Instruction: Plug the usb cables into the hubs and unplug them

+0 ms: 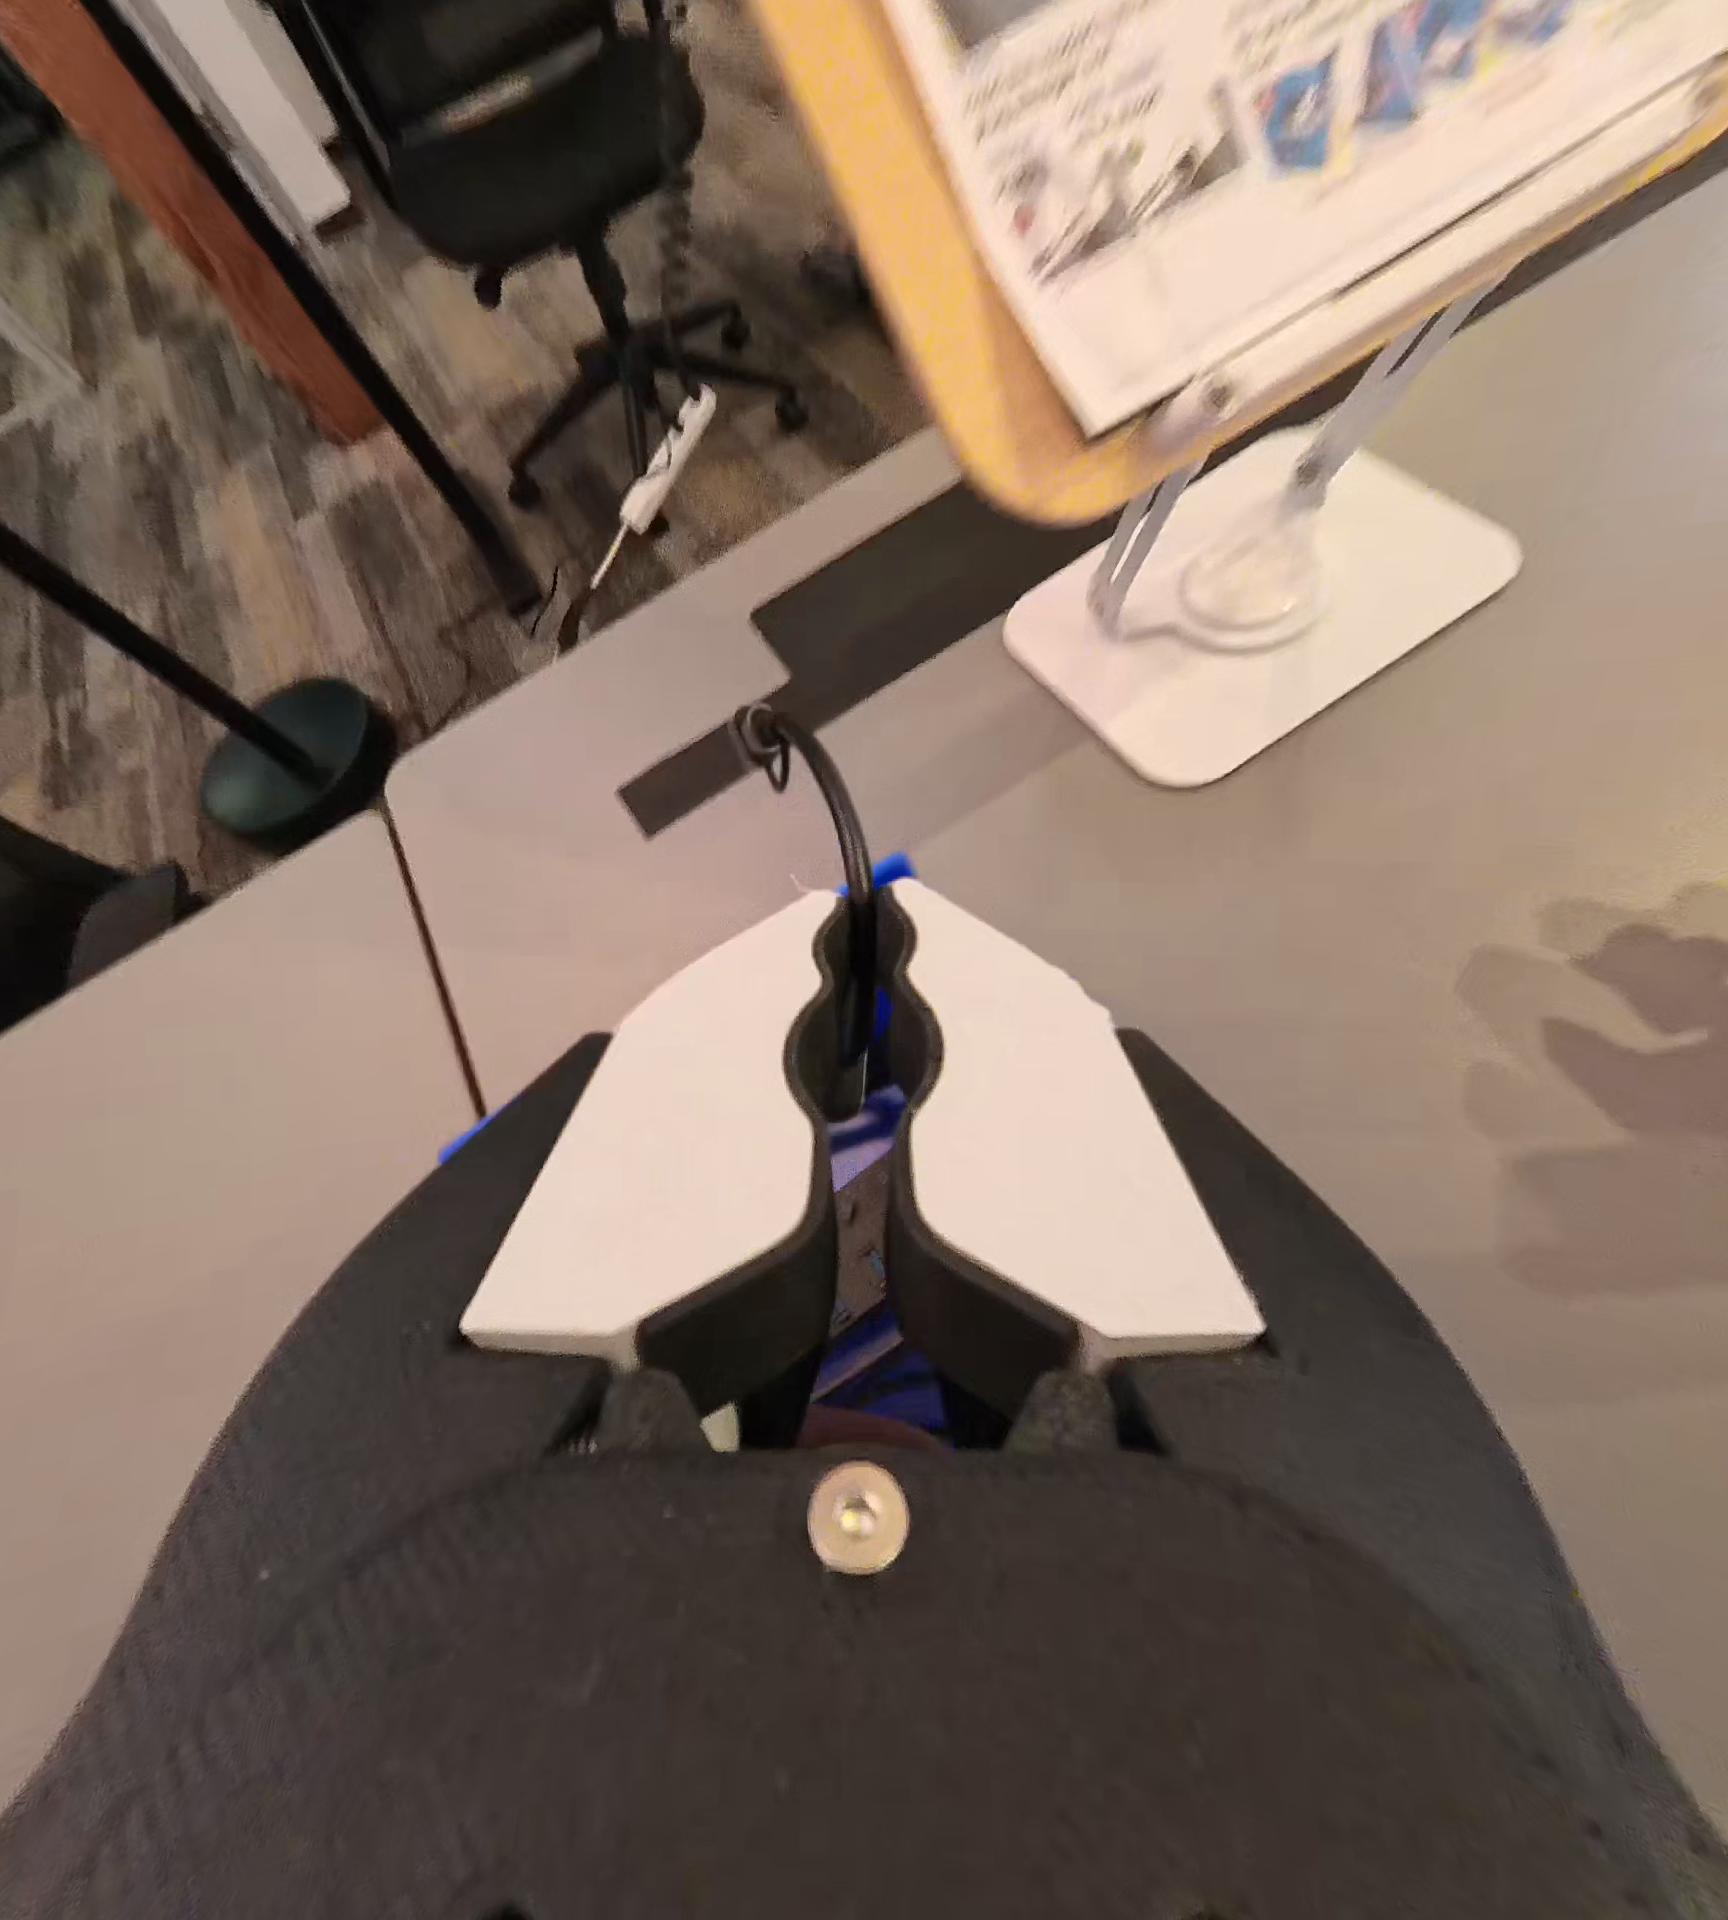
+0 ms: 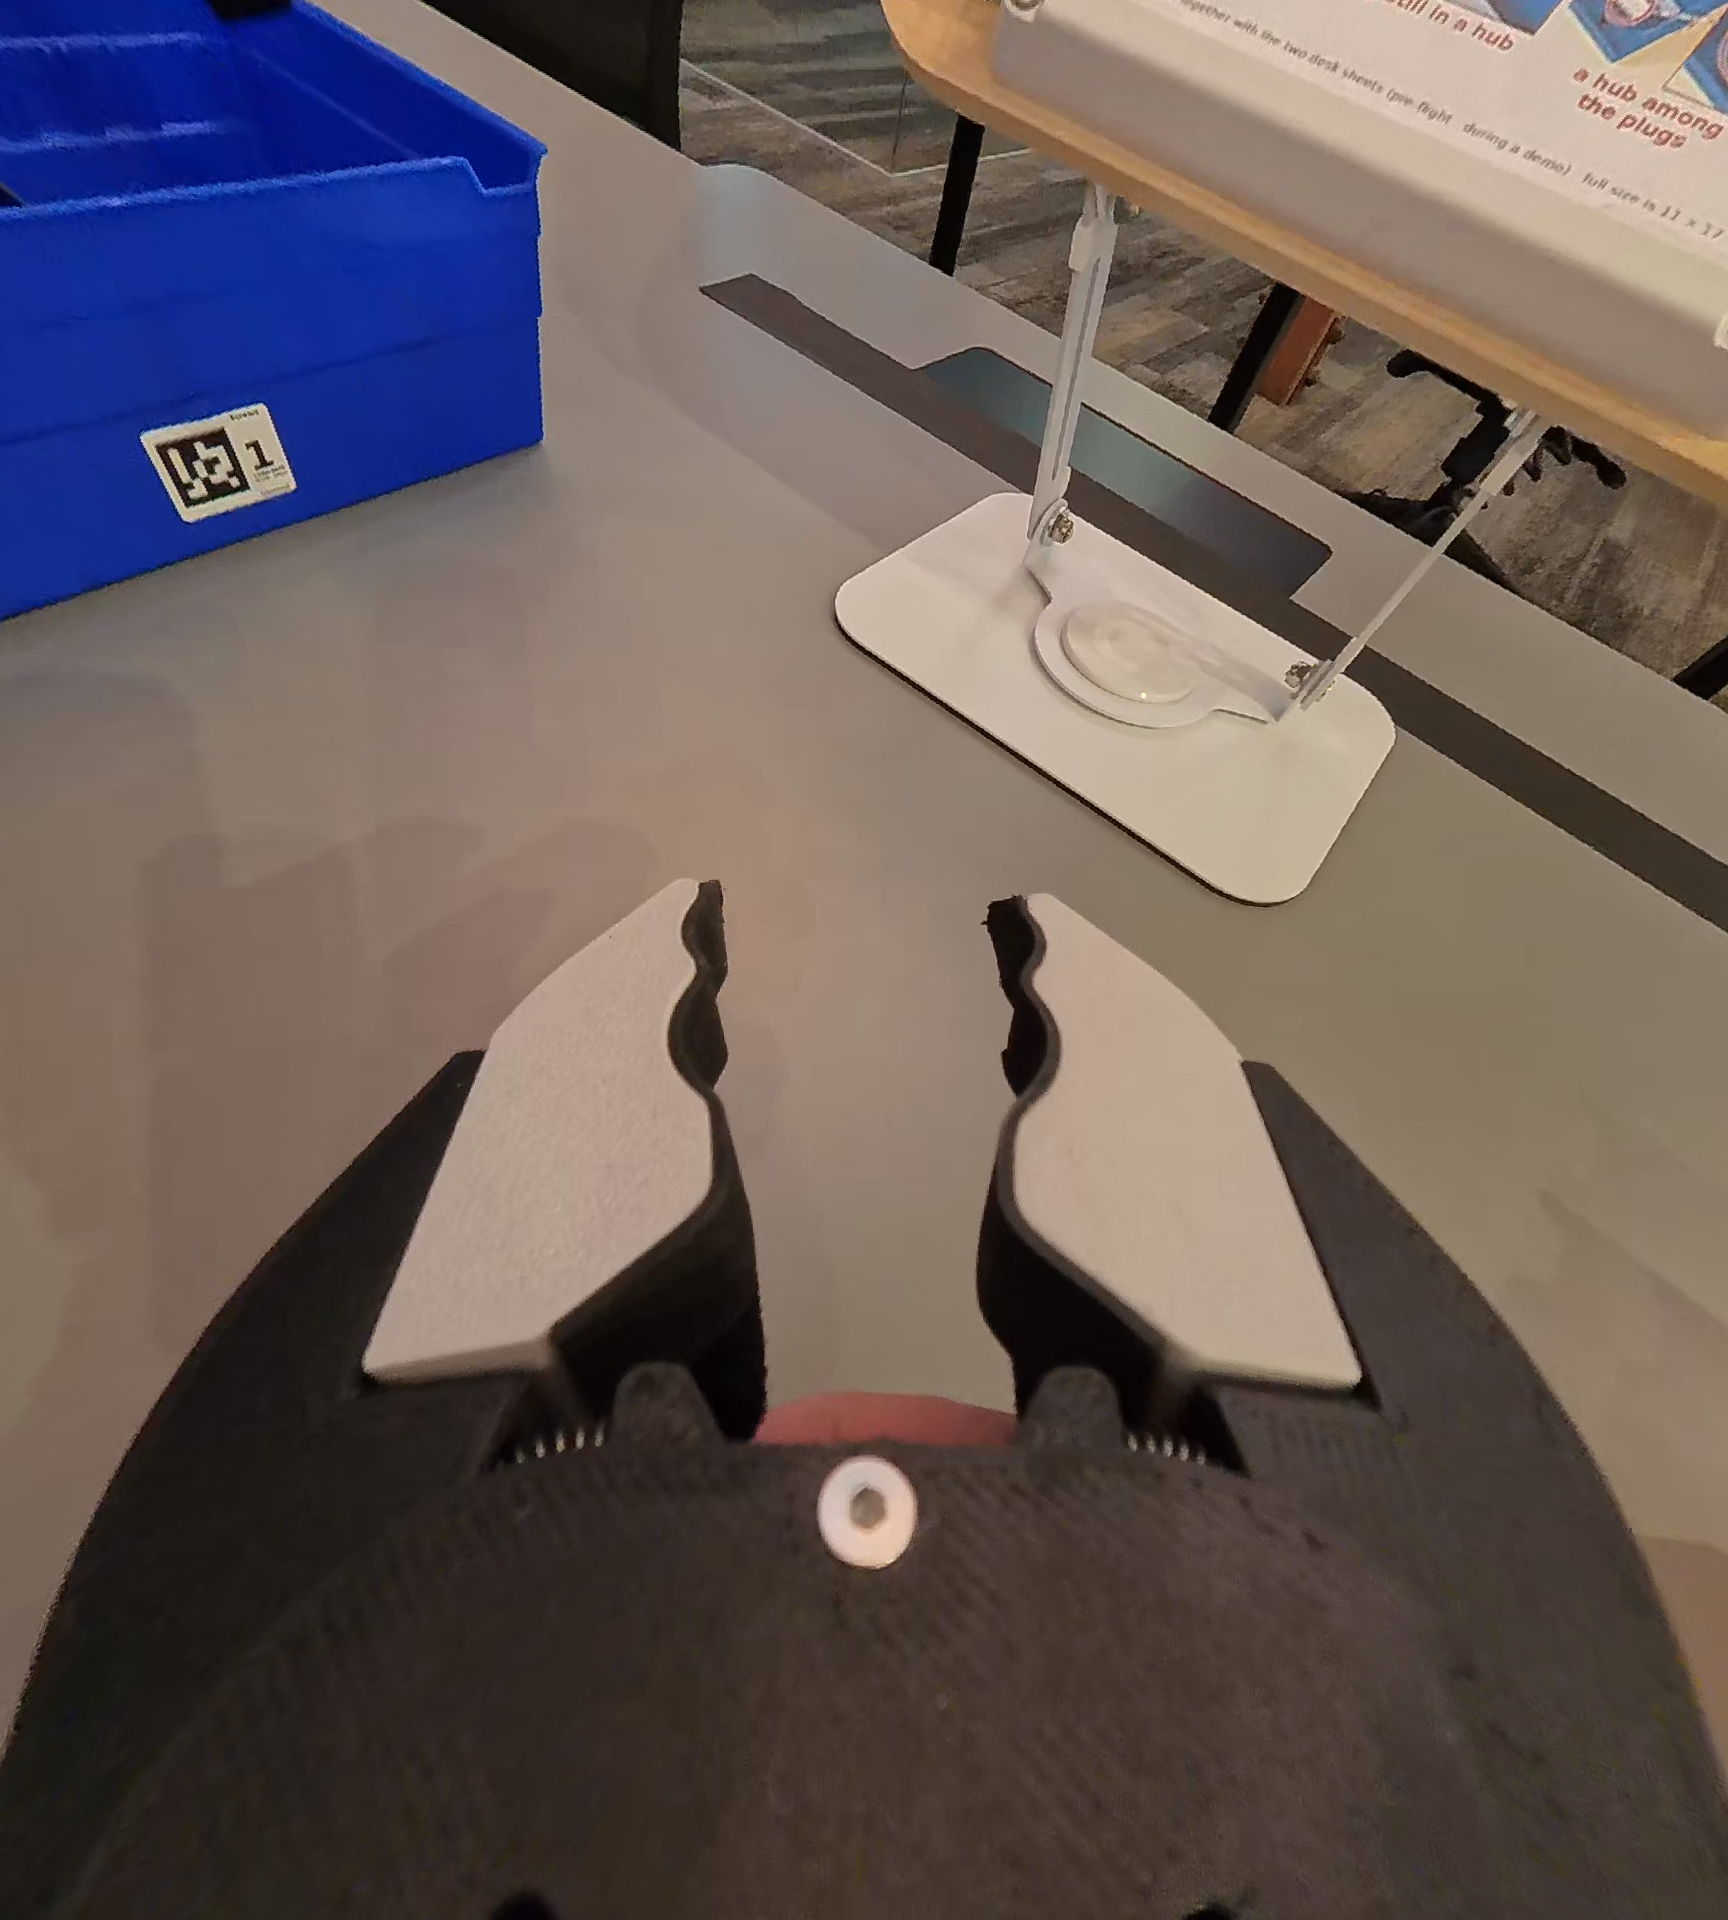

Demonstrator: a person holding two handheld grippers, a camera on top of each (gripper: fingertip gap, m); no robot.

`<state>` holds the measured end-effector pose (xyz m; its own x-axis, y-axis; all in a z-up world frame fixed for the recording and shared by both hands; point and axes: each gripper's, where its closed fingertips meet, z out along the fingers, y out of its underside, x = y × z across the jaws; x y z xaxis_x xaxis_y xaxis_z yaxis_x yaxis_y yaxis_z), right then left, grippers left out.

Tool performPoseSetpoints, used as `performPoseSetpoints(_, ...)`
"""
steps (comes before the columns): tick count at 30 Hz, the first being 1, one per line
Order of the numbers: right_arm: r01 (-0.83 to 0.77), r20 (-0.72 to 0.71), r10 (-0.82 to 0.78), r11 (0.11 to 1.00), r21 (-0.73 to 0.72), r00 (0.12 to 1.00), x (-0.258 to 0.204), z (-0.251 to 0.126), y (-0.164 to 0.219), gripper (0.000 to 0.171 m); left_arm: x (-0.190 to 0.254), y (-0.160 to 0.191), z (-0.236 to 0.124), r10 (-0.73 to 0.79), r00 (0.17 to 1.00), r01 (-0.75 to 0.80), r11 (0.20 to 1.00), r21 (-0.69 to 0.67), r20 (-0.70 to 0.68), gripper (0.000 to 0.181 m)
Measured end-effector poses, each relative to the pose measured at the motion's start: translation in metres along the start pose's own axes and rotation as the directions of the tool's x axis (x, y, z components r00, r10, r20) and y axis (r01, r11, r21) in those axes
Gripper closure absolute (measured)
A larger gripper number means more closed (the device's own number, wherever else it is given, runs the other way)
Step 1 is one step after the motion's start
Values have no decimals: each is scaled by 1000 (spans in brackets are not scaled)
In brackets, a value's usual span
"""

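In the left wrist view my left gripper (image 1: 865,896) is shut on a black USB cable (image 1: 832,790). The cable arcs up and forward out of the fingertips and ends in a coiled, tied loop. Blue plastic of a bin (image 1: 889,868) shows just past the fingertips and below the jaws; most of it is hidden by the gripper. In the right wrist view my right gripper (image 2: 852,914) is open and empty above the bare grey table (image 2: 527,748). No hub is visible in either view.
A blue compartment bin (image 2: 216,312) with a square marker sticker stands at the far left of the right wrist view. A white stand (image 2: 1130,707) holding a wooden board with printed sheets (image 2: 1411,208) stands ahead right; it shows in the left view too (image 1: 1286,644). An office chair (image 1: 569,208) stands beyond the table edge. About 35 centimeters separates my left fingertips from my right.
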<state>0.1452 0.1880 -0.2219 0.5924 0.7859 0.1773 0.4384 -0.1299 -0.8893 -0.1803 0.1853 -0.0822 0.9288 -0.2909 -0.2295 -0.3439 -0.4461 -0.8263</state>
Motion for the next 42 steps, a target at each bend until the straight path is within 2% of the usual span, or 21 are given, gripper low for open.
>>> performPoseSetpoints(1, -5, 1, 5, 1000, 5, 1000, 0, -1, -1, 120, 7, -10, -5, 0, 1000, 0, 1000, 28, -16, 178)
performPoseSetpoints(6, -12, 3, 12, 1000, 23, 1000, 3, -4, -5, 120, 52, -47, -13, 31, 997, -23, 994, 109, -72, 177)
performPoseSetpoints(11, -22, 15, 21, 998, 56, 1000, 3, -8, -10, 119, 127, -62, 5, 92, 981, -70, 989, 132, -170, 177)
performPoseSetpoints(16, -90, -9, 91, 991, 100, 996, 15, -14, -16, 121, 199, -54, 42, 145, 970, -132, 988, 80, -193, 177)
performPoseSetpoints(21, -147, -67, 157, 980, 134, 985, 39, -23, -17, 122, 249, -24, 81, 213, 953, -213, 977, 23, -214, 177)
performPoseSetpoints(25, -164, -85, 178, 976, 146, 980, 47, -25, -17, 123, 269, -6, 97, 241, 945, -241, 970, 31, -222, 177)
performPoseSetpoints(29, -172, -85, 186, 974, 150, 979, 49, -26, -17, 124, 278, 0, 97, 340, 926, -333, 940, 69, -166, 177)
performPoseSetpoints(42, -203, -72, 213, 971, 126, 974, 54, -23, -9, 124, 319, 48, 100, 493, 847, -492, 869, 59, -199, 177)
